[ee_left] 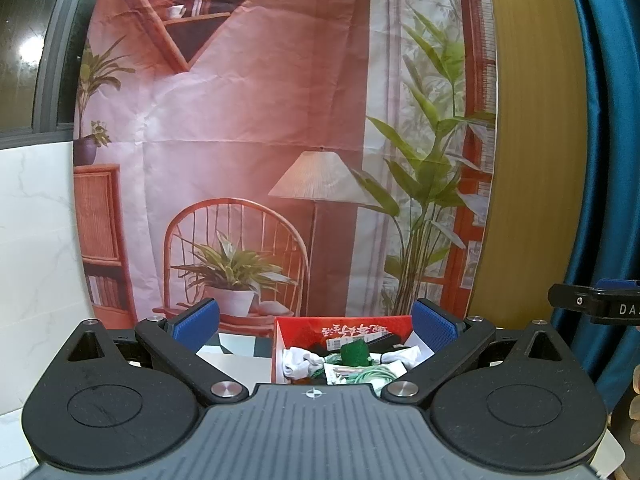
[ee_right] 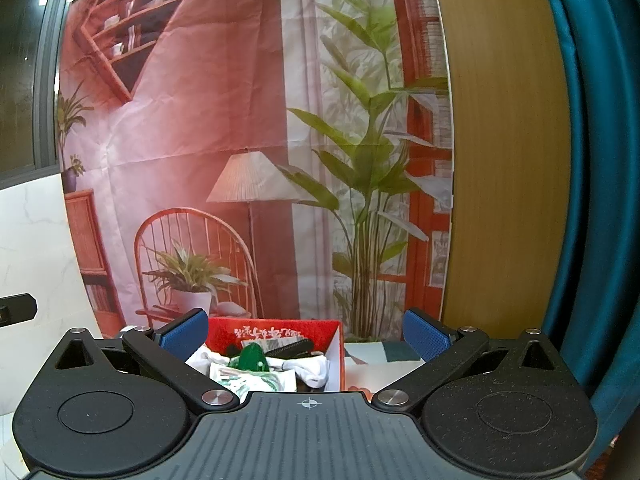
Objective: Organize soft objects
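Jaws on both grippers are spread wide with nothing held between the blue pads, the left gripper and the right gripper both raised above a red box on the bench. From the left wrist, the box is seen right of centre, with a checked mat beside it and part of the other gripper's black body at the right edge. From the right wrist, the box sits left of centre, its white outer wall showing, with pale bench to its right. Crammed inside are soft items: white cloth, a dark green piece, a green-printed packet and something black at the back. A printed backdrop is hung behind.
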